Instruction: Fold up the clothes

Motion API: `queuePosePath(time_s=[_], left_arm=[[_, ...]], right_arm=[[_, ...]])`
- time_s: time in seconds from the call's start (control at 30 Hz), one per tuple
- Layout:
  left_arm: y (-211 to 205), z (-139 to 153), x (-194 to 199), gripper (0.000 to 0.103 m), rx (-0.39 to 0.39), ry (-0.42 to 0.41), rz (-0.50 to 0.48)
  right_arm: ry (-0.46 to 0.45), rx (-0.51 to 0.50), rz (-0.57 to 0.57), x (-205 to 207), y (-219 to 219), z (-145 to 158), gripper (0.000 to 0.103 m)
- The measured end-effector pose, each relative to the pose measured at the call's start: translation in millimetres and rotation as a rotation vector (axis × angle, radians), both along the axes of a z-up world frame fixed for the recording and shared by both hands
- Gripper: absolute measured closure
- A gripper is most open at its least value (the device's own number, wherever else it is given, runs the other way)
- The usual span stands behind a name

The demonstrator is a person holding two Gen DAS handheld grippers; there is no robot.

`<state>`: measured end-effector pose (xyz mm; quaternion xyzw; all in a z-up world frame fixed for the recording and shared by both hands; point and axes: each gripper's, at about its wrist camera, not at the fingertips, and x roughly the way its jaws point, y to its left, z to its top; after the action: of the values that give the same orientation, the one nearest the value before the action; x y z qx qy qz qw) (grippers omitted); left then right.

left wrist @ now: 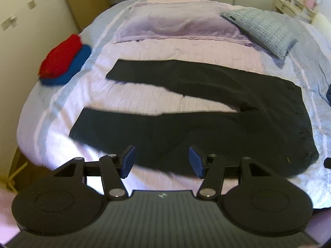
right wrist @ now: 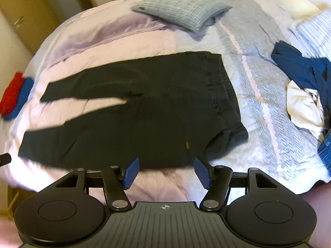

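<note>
Left wrist view: the left gripper (left wrist: 161,161), fingers spread and empty, hangs over the near leg of the black trousers (left wrist: 206,111) lying flat mid-bed (left wrist: 144,47).

Right wrist view: the right gripper (right wrist: 165,172), likewise wide and empty, faces the waistband (right wrist: 223,95). The cloth looks soft and limp; pinch hem and waistband edges.

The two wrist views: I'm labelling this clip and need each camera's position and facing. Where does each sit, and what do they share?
Left wrist: rides the left tongs, angled down at the near trouser leg of the black trousers; both blue pads show, open.
Right wrist: rides the right tongs, angled down near the waistband; open pads show, unfolded clothes pile to the right.
Shared: trousers, bed, grey pillow, red-and-blue folded stack.
</note>
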<state>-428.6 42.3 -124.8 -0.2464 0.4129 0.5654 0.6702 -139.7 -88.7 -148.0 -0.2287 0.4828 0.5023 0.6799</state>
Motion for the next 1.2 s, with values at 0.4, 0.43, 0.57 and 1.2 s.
queuePosePath(time_s=[0.4, 0.43, 0.57, 1.2], left_arm=[[148.0, -41.5, 10.5, 0.050, -0.064, 0.097, -0.208], [155.6, -45.9, 12.6, 0.050, -0.074, 0.096, -0.213], [177.5, -63.3, 22.1, 0.050, -0.108, 0.084, -0.235], [317.5, -171.7, 94.0, 0.051, -0.075, 0.050, -0.292]], right_arm=[[0.017, -0.124, -0.279, -9.7, 67.4, -54.4, 0.040], [0.019, -0.126, -0.288, -10.9, 68.0, -57.2, 0.040], [0.003, -0.090, -0.313, -6.5, 76.3, -62.6, 0.040], [-0.093, -0.052, 0.040, 119.7, 232.3, -149.1, 0.040]])
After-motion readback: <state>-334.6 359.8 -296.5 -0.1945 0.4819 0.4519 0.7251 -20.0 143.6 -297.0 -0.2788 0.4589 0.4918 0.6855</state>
